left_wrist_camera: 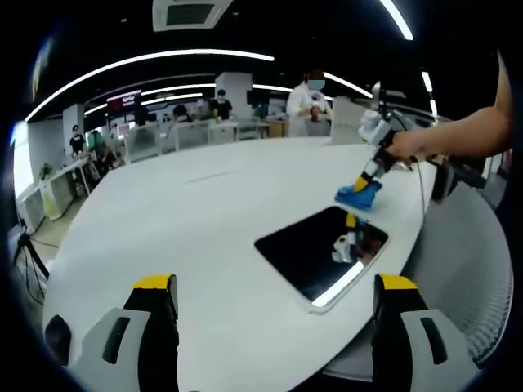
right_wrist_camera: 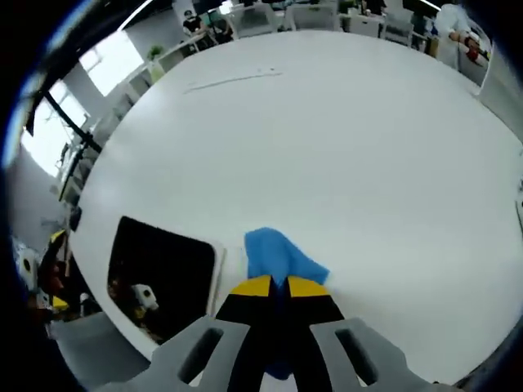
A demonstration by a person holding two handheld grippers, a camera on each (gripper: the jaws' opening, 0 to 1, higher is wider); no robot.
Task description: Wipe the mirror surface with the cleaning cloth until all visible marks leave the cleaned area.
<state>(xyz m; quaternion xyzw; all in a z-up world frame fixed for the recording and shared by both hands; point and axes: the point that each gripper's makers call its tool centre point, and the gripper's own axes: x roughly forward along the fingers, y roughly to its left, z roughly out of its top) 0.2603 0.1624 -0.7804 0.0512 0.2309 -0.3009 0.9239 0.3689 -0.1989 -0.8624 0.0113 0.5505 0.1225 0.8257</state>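
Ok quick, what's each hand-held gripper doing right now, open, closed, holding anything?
Left hand-held gripper: open, holding nothing, hovering near the mirror.
Right hand-held gripper: closed on the blue cleaning cloth, beside the mirror on the white table.

The lower part of the blue cloth (right_wrist_camera: pixel 278 257) is covered by the closed jaws. No marks can be made out on the dark mirror (left_wrist_camera: pixel 320 251), its near corner cut off by a jaw.

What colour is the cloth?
Blue. The cloth shows best in the right gripper view, pinched by the right gripper.
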